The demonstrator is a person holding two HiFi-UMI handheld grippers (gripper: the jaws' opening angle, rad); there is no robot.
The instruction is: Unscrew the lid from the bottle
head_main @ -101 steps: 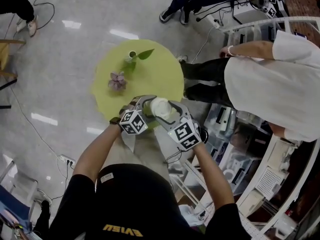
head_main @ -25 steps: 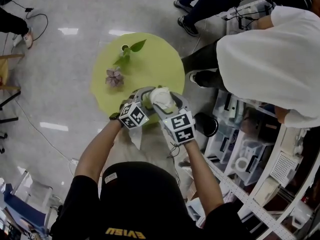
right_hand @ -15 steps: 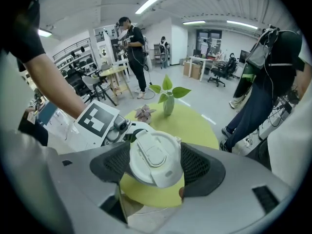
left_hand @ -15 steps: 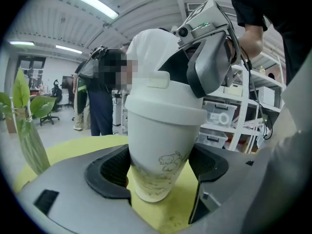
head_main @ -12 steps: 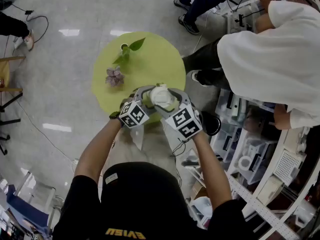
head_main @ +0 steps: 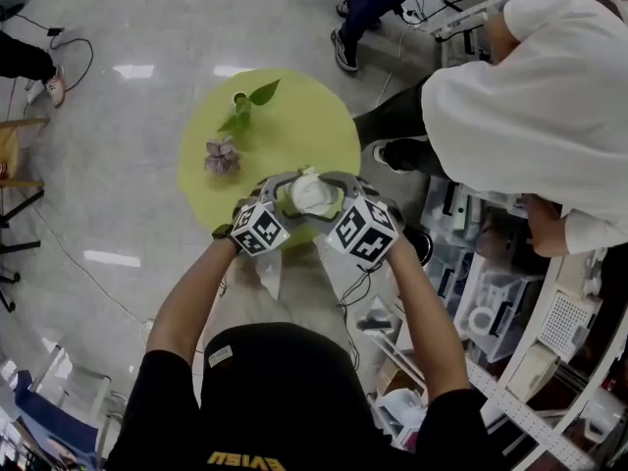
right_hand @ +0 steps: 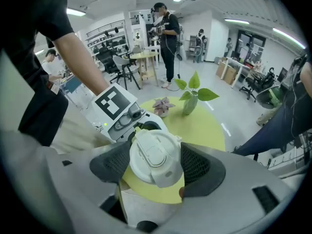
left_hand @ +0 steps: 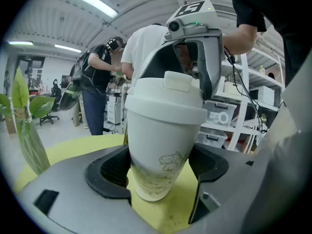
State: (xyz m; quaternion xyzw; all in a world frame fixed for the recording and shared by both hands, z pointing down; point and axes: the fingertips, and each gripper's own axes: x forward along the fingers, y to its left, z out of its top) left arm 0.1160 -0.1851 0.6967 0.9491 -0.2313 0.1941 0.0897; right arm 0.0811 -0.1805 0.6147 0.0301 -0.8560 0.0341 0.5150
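**Turning the lid while the bottle is braced**

The white bottle (left_hand: pixel 158 145) stands at the near edge of the round green table (head_main: pixel 304 116). Its lid (right_hand: pixel 155 156) is seated on it, and no gap shows under the rim. The left gripper (left_hand: pixel 158 168) is clamped low on the bottle's body, with a dark pad pressed against each side. The right gripper (right_hand: pixel 156 164) comes in from above and is clamped on the lid, its pads bearing on opposite edges.

The step in hand looks to be the twist itself. The left gripper should act as the anchor and resist any rotation. Its hold is low on a body that narrows downward, so the bottle could rock, and a light press onto the table would likely steady it. The right gripper should turn level about the bottle's upright axis, not pry. The raised flap on the lid sits off-centre, so the pads are better kept on the rim. The lid should lift only once the thread runs free. A tip this close to the near edge could send the bottle off the table.

The bottle is opaque and closed, so its contents cannot be told; it is safest handled as if full. At the far left of the table a small vase (head_main: pixel 241 99) holds a leafy green sprig. A paper flower (head_main: pixel 223 155) lies loose on the table just near of it.
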